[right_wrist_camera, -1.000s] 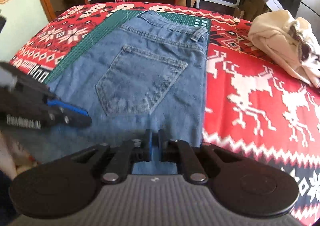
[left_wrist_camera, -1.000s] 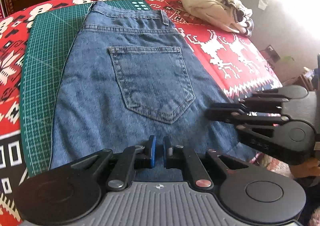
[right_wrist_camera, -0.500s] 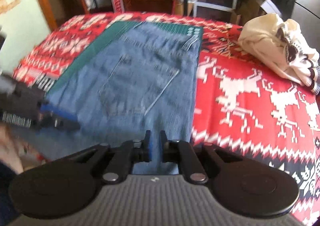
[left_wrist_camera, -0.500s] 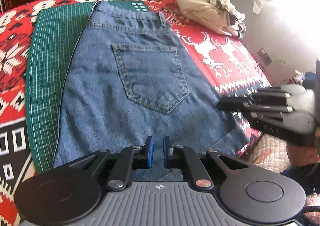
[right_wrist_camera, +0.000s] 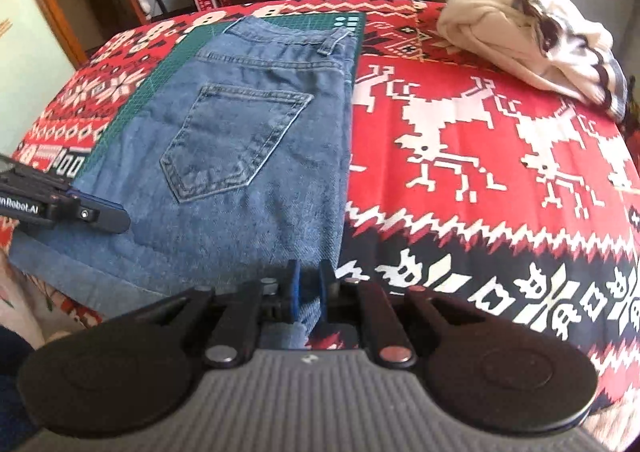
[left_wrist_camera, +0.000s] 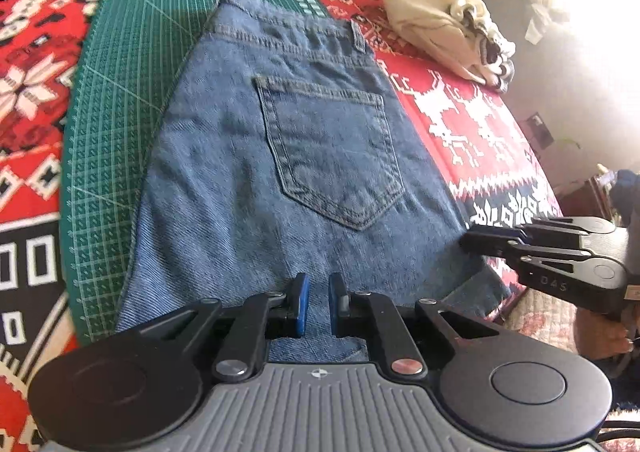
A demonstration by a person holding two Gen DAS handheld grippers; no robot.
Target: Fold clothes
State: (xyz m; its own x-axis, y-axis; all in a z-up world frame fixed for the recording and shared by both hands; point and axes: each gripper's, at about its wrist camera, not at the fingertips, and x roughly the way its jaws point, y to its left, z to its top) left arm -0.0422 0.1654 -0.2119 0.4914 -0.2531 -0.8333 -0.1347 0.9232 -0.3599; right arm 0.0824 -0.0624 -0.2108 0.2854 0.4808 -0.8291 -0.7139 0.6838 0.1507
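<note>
Two tongs, left (left_wrist_camera: 314, 306) and right (right_wrist_camera: 306, 292), each narrowly apart astride the near hem of jeans (left_wrist_camera: 280, 156); long axis running from lower centre toward upper frame; both equally near, neither clearly clamped.

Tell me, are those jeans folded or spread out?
Folded: the jeans lie flat as one narrow panel, showing a single back pocket.

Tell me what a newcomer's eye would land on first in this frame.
The blue jeans, back pocket up, lie flat on a green cutting mat over a red reindeer-patterned blanket. A cream garment sits bunched at the far right. The left hand-held gripper and right hand-held gripper hover at the jeans' near edge.
</note>
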